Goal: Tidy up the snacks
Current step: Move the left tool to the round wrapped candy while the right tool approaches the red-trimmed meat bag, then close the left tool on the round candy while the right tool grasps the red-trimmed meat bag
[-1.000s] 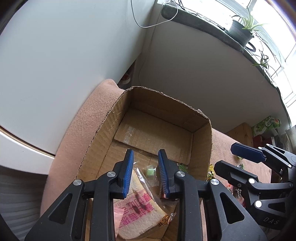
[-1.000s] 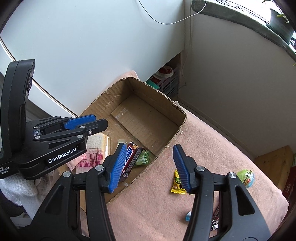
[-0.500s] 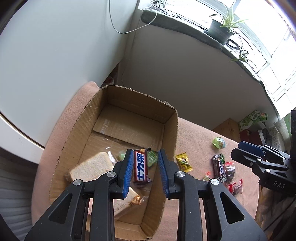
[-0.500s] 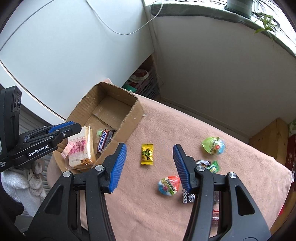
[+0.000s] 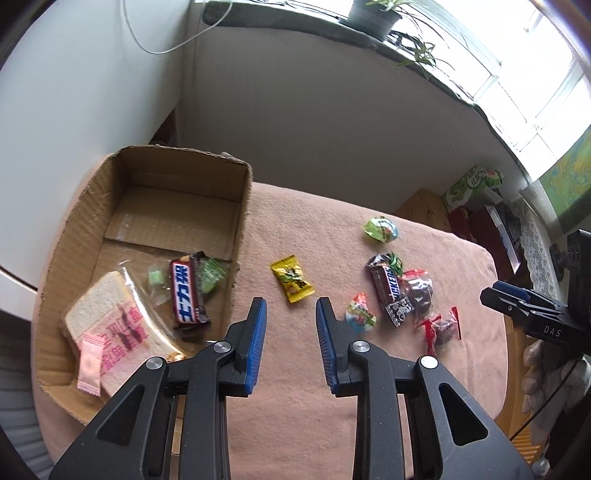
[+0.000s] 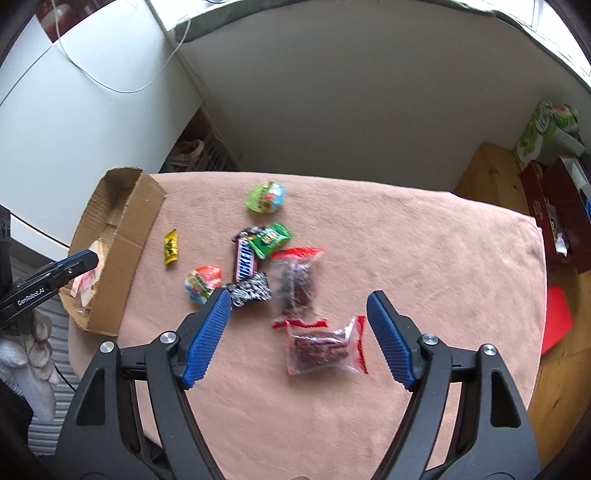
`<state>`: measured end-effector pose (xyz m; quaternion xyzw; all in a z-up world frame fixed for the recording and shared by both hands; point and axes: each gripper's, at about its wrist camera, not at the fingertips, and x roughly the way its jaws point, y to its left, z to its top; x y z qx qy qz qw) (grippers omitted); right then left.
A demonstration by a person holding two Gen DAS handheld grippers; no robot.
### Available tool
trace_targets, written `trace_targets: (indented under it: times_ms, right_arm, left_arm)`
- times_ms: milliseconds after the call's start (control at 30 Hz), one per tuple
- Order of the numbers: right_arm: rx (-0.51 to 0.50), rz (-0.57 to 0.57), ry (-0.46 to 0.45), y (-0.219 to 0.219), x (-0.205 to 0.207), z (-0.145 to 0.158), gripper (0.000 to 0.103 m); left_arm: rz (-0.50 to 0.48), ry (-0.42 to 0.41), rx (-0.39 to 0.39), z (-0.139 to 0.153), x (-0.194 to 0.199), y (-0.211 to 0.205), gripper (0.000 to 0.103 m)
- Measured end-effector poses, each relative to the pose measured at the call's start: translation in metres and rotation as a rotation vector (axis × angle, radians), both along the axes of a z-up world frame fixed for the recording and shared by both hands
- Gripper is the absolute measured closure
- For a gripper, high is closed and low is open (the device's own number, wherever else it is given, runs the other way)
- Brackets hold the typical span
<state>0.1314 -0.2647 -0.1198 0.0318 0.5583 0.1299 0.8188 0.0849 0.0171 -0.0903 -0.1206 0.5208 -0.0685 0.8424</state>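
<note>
A cardboard box sits at the table's left end. It holds packaged bread, a Snickers bar and small candies. Loose snacks lie on the pink cloth: a yellow candy, a Snickers bar, a green egg, an orange egg, a green packet and two red-edged clear packets. My left gripper is open and empty, just right of the box, near the yellow candy. My right gripper is wide open and empty above the clear packets.
The pink cloth covers the table. A wooden cabinet with boxes stands at the right. White walls and a windowsill with a potted plant are behind. A white cable hangs at the back left.
Both grippers have pulled back from the box and swung right over the loose snacks. The left gripper has opened wider. The Snickers bar now lies in the box.
</note>
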Motion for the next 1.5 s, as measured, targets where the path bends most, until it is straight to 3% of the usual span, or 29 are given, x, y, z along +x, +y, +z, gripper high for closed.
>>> trace_targets:
  times_ms: [133, 433, 667, 967, 1267, 1500]
  right_arm:
    - [0.009, -0.039, 0.043, -0.019, -0.013, -0.019, 0.024]
    - [0.129, -0.184, 0.156, -0.036, -0.029, -0.056, 0.024]
    - [0.175, -0.225, 0.221, -0.025, -0.025, -0.075, 0.024]
    - [0.23, -0.328, 0.267, -0.025, -0.013, -0.09, 0.024]
    - [0.15, -0.298, 0.261, -0.009, -0.004, -0.097, 0.024]
    - [0.137, -0.277, 0.268, -0.009, -0.012, -0.098, 0.024]
  left_arm:
    - [-0.086, 0.006, 0.017, -0.005, 0.0, -0.028, 0.063]
    - [-0.2, 0.062, 0.047, -0.033, 0.006, -0.068, 0.063]
    - [-0.263, 0.096, 0.076, -0.052, 0.017, -0.088, 0.063]
    - [-0.286, 0.132, 0.121, -0.073, 0.03, -0.098, 0.063]
    - [-0.277, 0.133, 0.137, -0.082, 0.038, -0.1, 0.063]
    - [-0.258, 0.137, 0.089, -0.081, 0.039, -0.094, 0.063]
